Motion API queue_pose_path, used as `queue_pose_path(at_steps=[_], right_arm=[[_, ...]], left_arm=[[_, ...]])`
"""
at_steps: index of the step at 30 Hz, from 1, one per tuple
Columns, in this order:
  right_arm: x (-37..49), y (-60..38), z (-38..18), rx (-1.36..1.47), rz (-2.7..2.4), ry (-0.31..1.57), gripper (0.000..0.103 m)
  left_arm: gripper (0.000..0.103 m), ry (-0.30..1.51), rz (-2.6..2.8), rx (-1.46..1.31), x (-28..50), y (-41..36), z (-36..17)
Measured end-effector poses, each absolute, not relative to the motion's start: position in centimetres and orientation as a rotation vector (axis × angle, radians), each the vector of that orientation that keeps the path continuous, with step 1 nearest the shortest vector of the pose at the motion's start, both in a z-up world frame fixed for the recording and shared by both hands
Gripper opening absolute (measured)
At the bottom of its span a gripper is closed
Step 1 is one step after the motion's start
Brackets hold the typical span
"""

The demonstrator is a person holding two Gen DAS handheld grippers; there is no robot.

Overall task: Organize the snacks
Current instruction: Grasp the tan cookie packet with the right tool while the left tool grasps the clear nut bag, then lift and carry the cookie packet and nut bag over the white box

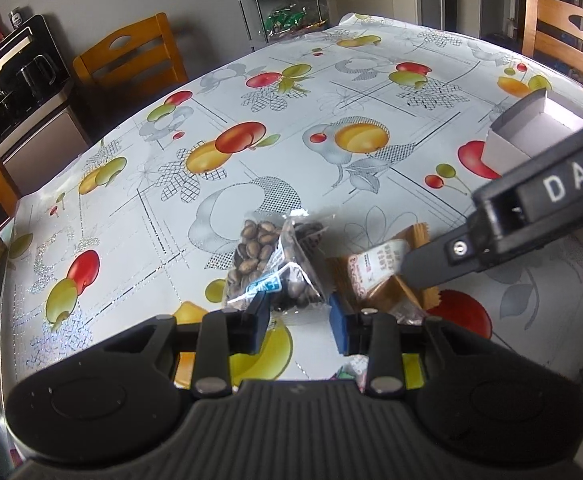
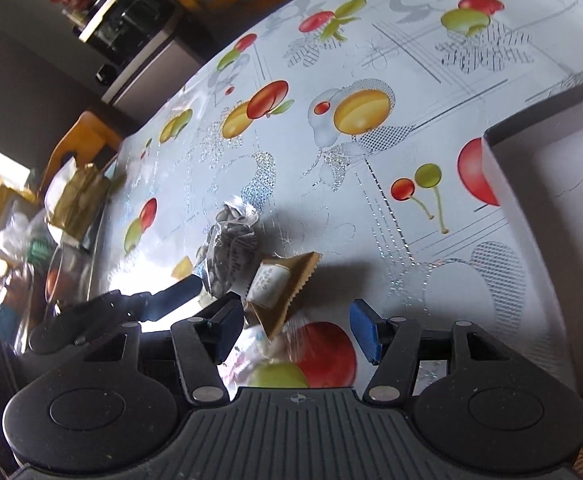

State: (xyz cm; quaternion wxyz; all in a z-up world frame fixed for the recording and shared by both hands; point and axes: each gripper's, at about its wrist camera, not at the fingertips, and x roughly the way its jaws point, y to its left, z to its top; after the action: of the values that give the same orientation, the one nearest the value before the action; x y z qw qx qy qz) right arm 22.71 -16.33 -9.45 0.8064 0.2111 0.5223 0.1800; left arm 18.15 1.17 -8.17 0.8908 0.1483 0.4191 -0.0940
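Left wrist view: the left gripper [image 1: 299, 320] hovers low over the counter [image 1: 331, 92], which is covered in a fruit-print oilcloth. Its jaws stand apart, one on either side of the near end of a clear packet of seeds [image 1: 275, 268] lying flat on the cloth; I cannot tell whether the blue pads [image 1: 341, 330] touch the packet. Just beside the packet, to its right, lies a brown wrapped snack [image 1: 379, 276] with a white label. One finger of the right gripper [image 1: 431, 264] reaches in from the right edge and lies over that brown wrapper. Behind it, well apart from the snacks, stands an open white cardboard box [image 1: 507, 140]. A wooden chair [image 1: 131, 56] and a glass-shelved cart [image 1: 279, 8] stand past the far edge of the counter.

In the right wrist view, the right gripper [image 2: 297, 326] has its jaws wide apart and holds nothing; the brown wrapped snack [image 2: 283, 284] lies between and just ahead of the tips, with the seed packet [image 2: 231, 252] touching its left side. The left gripper's finger [image 2: 175, 296] shows at the left, near the packet. The box wall [image 2: 539, 184] rises at the right.
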Motion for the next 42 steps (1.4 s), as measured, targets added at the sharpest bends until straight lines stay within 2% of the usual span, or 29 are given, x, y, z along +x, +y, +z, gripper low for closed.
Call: queue_pose_path(at_steps=[9, 12, 14, 24, 26, 42], right_arm=[[23.8, -15.3, -10.6, 0.486, 0.381, 1.13, 0.06], [24.2, -14.8, -10.7, 0.492, 0.391, 1.132, 0.05], [24.2, -14.6, -10.9, 0.493, 0.397, 1.141, 0.036], [24.3, -14.8, -10.9, 0.487, 0.376, 1.129, 0.033], [24.3, -15.0, -10.7, 0.488, 0.373, 1.123, 0.033], [22.8, -17.6, -8.6, 0.491, 0.359, 1.076, 0.033]], left_arm=[[0.031, 0.861, -0.2, 0.293, 18.5, 1.6, -8.8], [0.031, 0.855, -0.205, 0.288, 18.5, 1.7, -8.8], [0.03, 0.849, -0.207, 0.279, 18.4, 1.9, -8.8], [0.018, 0.796, -0.196, 0.284, 17.9, 1.9, -7.9], [0.012, 0.787, -0.191, 0.282, 17.9, 2.0, -7.7], [0.002, 0.727, -0.195, 0.188, 15.9, 1.9, -4.9]])
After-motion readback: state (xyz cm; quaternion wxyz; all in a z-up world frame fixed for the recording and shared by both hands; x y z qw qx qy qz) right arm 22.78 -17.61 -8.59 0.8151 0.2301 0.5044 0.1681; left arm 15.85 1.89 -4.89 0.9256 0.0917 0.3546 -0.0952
